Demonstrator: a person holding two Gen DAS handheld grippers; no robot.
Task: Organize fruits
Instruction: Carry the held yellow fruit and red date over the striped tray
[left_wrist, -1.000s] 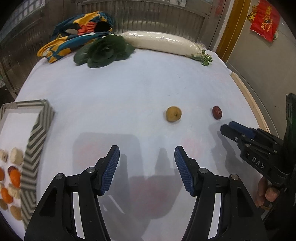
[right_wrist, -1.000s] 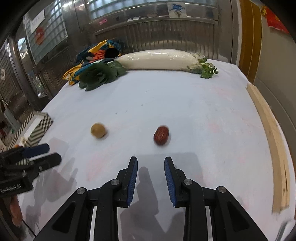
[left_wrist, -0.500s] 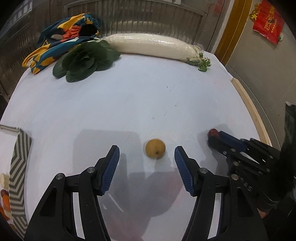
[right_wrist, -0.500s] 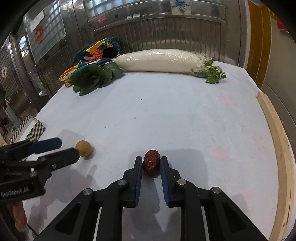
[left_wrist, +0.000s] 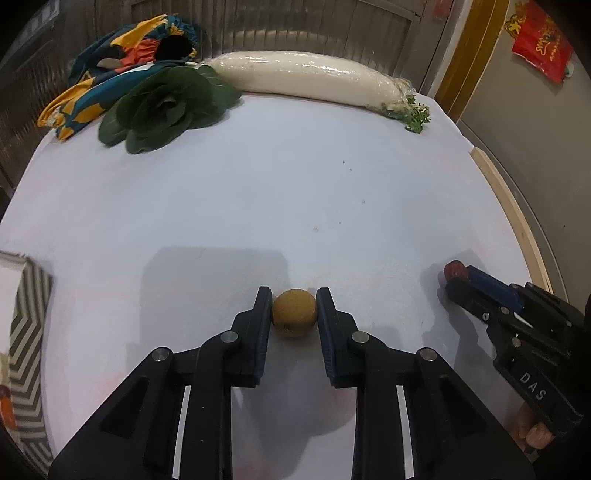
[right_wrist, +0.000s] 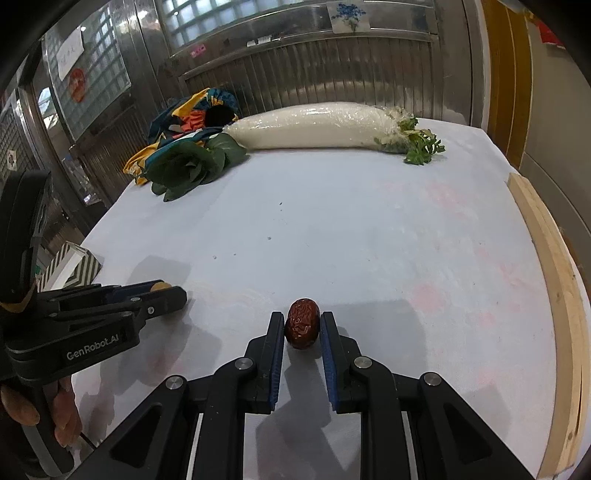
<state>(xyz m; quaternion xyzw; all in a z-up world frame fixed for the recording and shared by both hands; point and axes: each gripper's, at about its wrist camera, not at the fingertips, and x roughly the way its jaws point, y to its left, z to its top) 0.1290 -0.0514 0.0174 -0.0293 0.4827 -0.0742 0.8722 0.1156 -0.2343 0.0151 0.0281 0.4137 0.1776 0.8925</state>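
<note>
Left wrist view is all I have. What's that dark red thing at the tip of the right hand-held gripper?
Observer: A wrinkled red date, pinched between both pads of the right hand-held gripper.
Operator: Is it off the table?
Observer: It doesn't look lifted; its underside seems to rest on the white cloth.
Operator: How does my fruit look from there?
Observer: Only a sliver of the yellow fruit shows between the fingers of the left hand-held gripper.

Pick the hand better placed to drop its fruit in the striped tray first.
Left, likely. The left gripper is shut on the longan, nearer the striped tray than the right gripper holding the date.
</note>
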